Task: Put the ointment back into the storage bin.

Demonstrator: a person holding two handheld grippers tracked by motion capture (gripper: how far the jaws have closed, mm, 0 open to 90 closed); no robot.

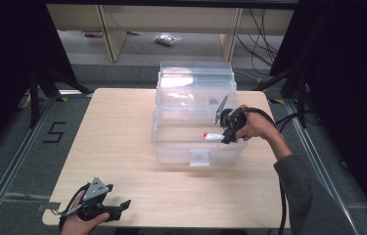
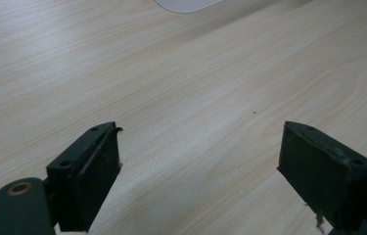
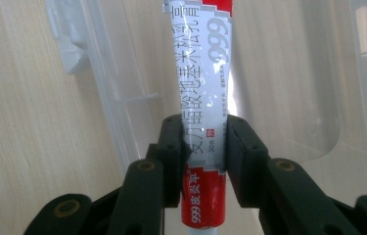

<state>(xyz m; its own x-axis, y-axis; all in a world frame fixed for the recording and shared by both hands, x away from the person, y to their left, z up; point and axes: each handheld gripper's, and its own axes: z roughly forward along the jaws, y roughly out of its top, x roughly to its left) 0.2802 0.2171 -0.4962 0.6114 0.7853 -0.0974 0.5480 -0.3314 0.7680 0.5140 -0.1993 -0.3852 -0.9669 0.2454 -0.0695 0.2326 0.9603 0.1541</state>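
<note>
high view: at a pale wooden table (image 1: pixel 122 142), a person's right hand (image 1: pixel 254 125) holds the right gripper (image 1: pixel 225 128) over the open clear plastic box (image 1: pixel 193 147), a red-and-white ointment tube (image 1: pixel 214 137) caught in its jaws just above or inside the box's right half. the box's lid (image 1: pixel 195 81) stands raised at the back. the left gripper (image 1: pixel 103 203) rests low at the table's near left corner, well apart from the box. judging by this, the tube is gripped and brought to the box but not yet let go; setting it down and releasing it remain.

left gripper view: the left gripper (image 2: pixel 198 161) has its jaws spread wide over bare wood grain, holding and touching nothing; a pale corner of the box (image 2: pixel 186 4) peeks in at the top edge.

right gripper view: the right gripper (image 3: pixel 204 156) has its jaws pinching the tube (image 3: pixel 203 73) across its lower body, pads pressed against both sides, the tube's printed length running up and away. behind it lie the box's clear wall (image 3: pixel 117 98) and floor, with table wood showing through.
</note>
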